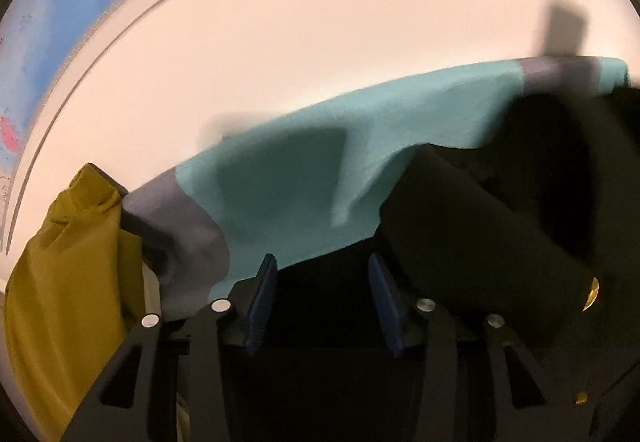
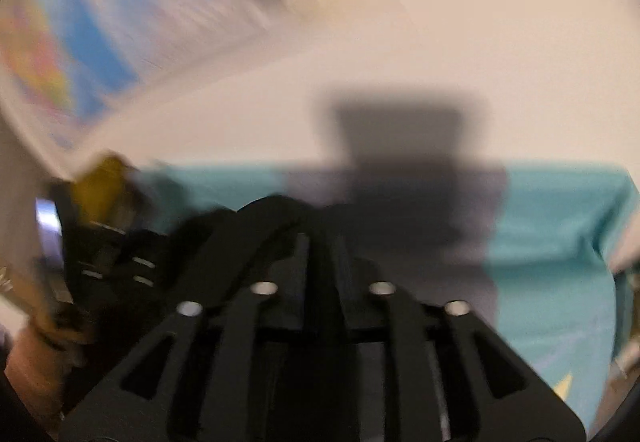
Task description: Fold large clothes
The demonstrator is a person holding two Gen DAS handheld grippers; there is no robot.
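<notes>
the left claw [image 1: 322, 298] stands spread, its blue pads apart with only dark cloth below the gap and nothing pinched. just ahead of it lies the teal garment [image 1: 304, 178] with a grey cuff [image 1: 180, 230] to the claw's left, beside a mustard cloth [image 1: 68, 282]. beyond spreads the white desk [image 1: 320, 22]. the right claw [image 2: 320, 238] is badly blurred; whether its fingers are spread cannot be told. the teal garment reaches ahead and to its right.
</notes>
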